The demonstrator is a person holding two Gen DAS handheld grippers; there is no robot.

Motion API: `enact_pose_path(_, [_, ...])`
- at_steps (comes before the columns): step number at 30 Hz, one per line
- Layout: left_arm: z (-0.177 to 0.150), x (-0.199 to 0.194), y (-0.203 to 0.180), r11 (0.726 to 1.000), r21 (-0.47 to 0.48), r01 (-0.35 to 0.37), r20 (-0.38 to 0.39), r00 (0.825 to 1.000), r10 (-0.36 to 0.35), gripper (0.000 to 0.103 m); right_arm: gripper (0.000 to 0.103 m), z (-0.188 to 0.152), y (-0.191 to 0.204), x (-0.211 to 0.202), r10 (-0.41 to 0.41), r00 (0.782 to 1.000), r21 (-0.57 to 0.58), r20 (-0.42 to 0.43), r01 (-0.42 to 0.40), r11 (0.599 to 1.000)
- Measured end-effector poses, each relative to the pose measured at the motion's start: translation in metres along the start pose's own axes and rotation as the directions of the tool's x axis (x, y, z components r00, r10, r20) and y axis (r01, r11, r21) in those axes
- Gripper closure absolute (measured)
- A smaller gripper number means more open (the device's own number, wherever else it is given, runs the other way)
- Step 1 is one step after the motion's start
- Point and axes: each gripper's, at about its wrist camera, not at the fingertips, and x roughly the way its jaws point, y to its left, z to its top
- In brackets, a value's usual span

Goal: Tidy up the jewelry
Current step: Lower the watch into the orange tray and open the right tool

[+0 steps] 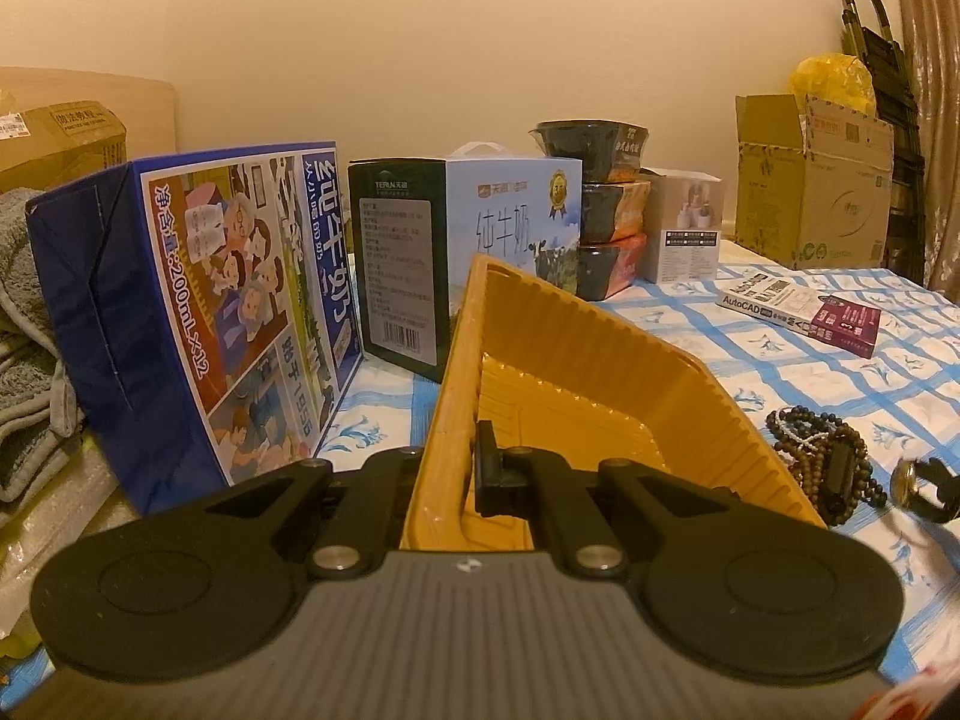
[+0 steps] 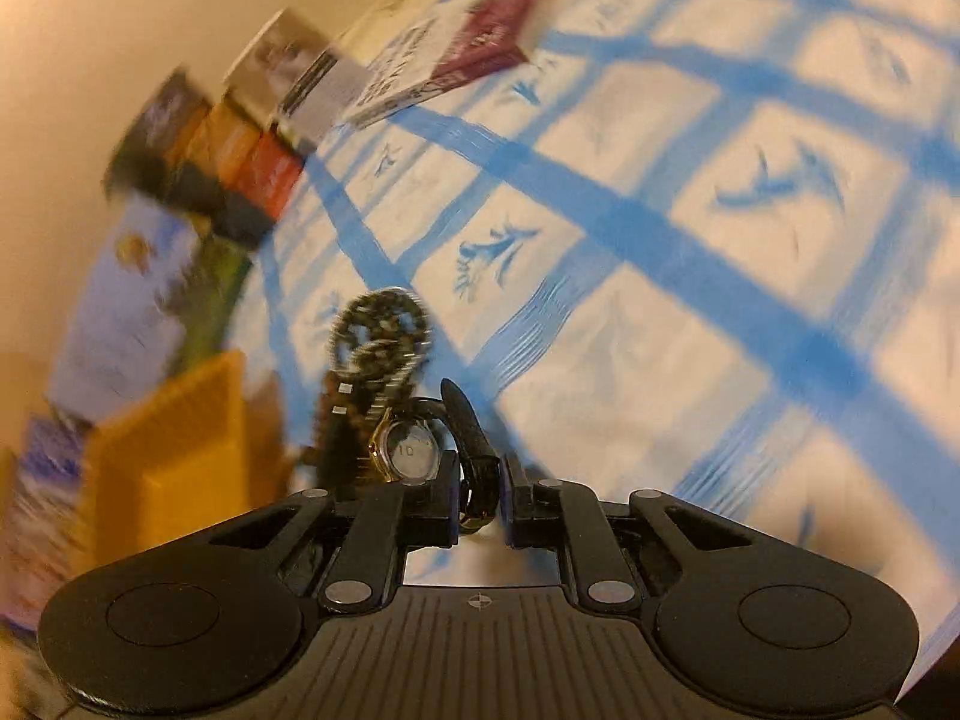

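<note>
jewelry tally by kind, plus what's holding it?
Wristwatch, strap held in the right tongs: 1
Pile of beaded strands, count of strands unclear: 1
Yellow tray, wall held in the left tongs: 1
Total: 3

home — bedroom | patterned bedsheet (image 1: 750, 372) | milk cartons (image 1: 198, 324) — cardboard boxes (image 1: 810, 192)

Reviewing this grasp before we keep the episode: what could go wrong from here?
1. The right gripper pinches the wristwatch only by its black strap, so the watch could swing or slip out on the way.
2. The left gripper clamps one side wall of the yellow plastic tray, which sits tilted; a drop could slide out or flex the thin wall.
3. The beaded bracelets lie right beside the tray and could be dragged.
</note>
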Motion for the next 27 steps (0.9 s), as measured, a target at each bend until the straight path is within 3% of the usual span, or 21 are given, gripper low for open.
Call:
enact_pose_path(4, [0.000, -0.001, 0.000, 1.000, -0.004, 0.002, 0.000, 1.000, -0.002, 0.099, 0.090, -0.006, 0.016, -0.010, 0.142, 0.990, 0.093, -0.023, -0.140, 0.986])
enact_pose_path(10, [0.001, -0.001, -0.001, 1.000, -0.008, 0.005, -0.002, 1.000, -0.005, 0.099, 0.090, -0.032, 0.072, 0.012, 0.255, 0.955, 0.056, -0.150, -0.250, 0.967])
enact_pose_path(17, [0.001, -0.001, 0.000, 1.000, -0.012, 0.009, -0.005, 1.000, -0.009, 0.099, 0.090, -0.078, 0.123, 0.065, 0.257, 0.917, 0.018, -0.306, -0.264, 0.964])
enact_pose_path(22, [0.000, 0.000, 0.002, 1.000, -0.024, 0.006, -0.015, 1.000, -0.006, 0.099, 0.087, -0.100, 0.139, 0.083, 0.215, 0.924, -0.099, -0.316, -0.258, 0.961])
enact_pose_path(25, [-0.001, 0.001, 0.005, 0.999, -0.037, 0.006, -0.023, 1.000, -0.007, 0.099, 0.075, -0.107, 0.151, 0.077, 0.168, 0.941, -0.253, -0.293, -0.246, 0.936])
enact_pose_path(27, [-0.001, 0.001, 0.005, 0.999, -0.037, 0.005, -0.022, 1.000, -0.006, 0.099, 0.055, -0.108, 0.154, 0.072, 0.164, 0.946, -0.304, -0.280, -0.250, 0.919])
